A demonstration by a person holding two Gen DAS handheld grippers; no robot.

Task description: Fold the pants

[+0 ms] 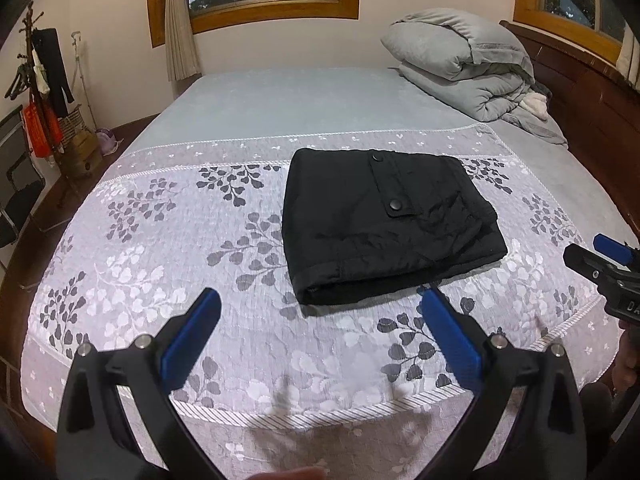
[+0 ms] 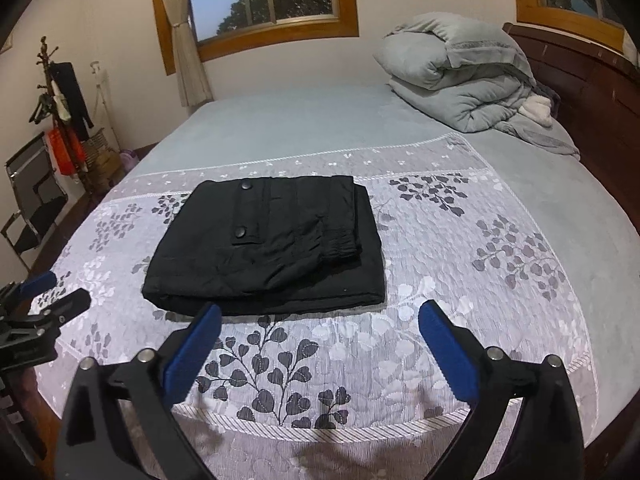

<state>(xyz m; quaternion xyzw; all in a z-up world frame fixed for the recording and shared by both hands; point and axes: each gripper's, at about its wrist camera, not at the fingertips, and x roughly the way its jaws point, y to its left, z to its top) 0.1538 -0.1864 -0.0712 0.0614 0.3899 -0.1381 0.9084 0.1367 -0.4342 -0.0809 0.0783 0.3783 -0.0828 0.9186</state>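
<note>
Black pants [image 1: 384, 224] lie folded into a compact rectangle on the floral bedspread [image 1: 180, 240], pocket flap with two snap buttons facing up. They also show in the right wrist view [image 2: 268, 248]. My left gripper [image 1: 320, 320] is open and empty, held above the bedspread just in front of the pants. My right gripper [image 2: 320, 328] is open and empty, also just in front of the pants' near edge. The right gripper shows at the right edge of the left wrist view [image 1: 600, 260]; the left gripper shows at the left edge of the right wrist view [image 2: 44, 300].
A rolled grey duvet [image 1: 464, 68] sits at the far right of the bed by the wooden headboard [image 1: 592, 112]. A coat rack [image 1: 40, 80] and a folding chair [image 1: 16, 184] stand at the left wall. The bed's front edge [image 1: 320, 412] is near my grippers.
</note>
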